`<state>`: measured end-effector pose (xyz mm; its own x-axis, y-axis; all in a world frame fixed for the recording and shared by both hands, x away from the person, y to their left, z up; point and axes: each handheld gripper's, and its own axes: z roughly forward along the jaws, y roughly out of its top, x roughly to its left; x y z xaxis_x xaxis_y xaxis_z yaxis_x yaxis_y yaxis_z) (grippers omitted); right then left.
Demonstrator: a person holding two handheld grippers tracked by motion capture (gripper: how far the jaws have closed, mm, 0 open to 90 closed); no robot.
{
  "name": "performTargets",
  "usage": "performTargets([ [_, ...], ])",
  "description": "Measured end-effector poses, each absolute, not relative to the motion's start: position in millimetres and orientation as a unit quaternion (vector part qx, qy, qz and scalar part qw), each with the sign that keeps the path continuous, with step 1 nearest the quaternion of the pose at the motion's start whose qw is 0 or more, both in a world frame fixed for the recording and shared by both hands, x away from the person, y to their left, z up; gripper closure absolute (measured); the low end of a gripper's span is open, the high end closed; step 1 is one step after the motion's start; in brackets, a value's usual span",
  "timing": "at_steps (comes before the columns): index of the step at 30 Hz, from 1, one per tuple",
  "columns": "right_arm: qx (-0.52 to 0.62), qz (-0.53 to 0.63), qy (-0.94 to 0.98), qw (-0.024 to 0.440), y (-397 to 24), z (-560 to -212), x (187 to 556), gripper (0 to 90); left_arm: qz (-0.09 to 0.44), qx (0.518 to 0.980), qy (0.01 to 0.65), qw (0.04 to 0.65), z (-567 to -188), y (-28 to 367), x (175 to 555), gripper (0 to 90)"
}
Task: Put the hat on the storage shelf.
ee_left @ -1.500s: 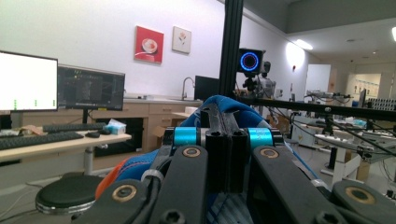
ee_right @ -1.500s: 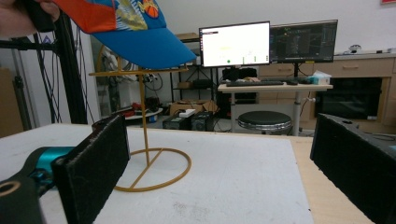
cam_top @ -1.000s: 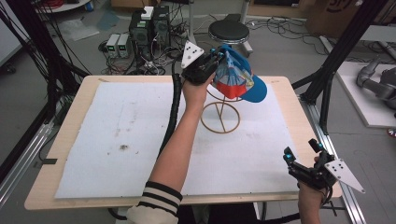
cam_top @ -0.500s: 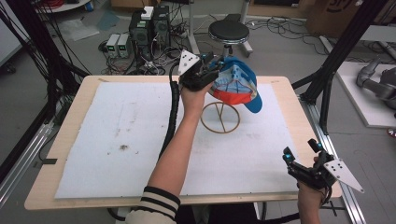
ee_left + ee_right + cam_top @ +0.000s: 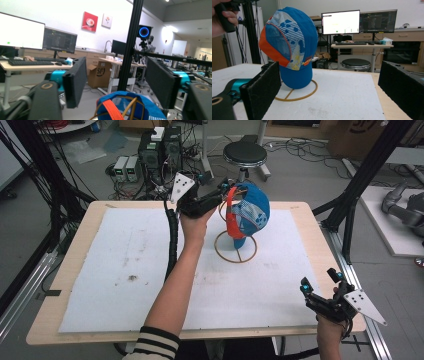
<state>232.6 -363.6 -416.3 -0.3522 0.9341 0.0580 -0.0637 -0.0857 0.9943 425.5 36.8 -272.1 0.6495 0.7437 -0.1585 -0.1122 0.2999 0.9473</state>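
In your left gripper view the bottom edge cuts off the cap (image 5: 125, 107), leaving just its top and some wire. In the high view the cap hides the upper part of the wire stand (image 5: 235, 251), and the bottom edge crops your right hand (image 5: 330, 337).

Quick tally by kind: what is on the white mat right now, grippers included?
Blue and orange baseball cap: 1
Gold wire hat stand: 1
Handheld black two-jaw grippers: 2, left gripper by the cap, right gripper at the table's near edge
Total: 4
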Motion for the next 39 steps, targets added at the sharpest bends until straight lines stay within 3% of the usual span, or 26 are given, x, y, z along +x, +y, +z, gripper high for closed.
performTargets([
  [8,0.399,0.617,0.544,0.404,-362.4,-416.7,234.2,4.4,0.303,0.507,0.299,0.749,-264.3,66.7,406.4,23.1],
  [19,0.399,0.618,0.544,0.404,-361.8,-416.2,237.3,4.4,0.349,0.51,0.305,0.724,-267.5,118.9,375.2,18.0],
  [39,0.404,0.618,0.541,0.403,-363.0,-416.5,243.7,4.4,0.411,0.509,0.346,0.673,-308.3,212.6,301.1,14.3],
])
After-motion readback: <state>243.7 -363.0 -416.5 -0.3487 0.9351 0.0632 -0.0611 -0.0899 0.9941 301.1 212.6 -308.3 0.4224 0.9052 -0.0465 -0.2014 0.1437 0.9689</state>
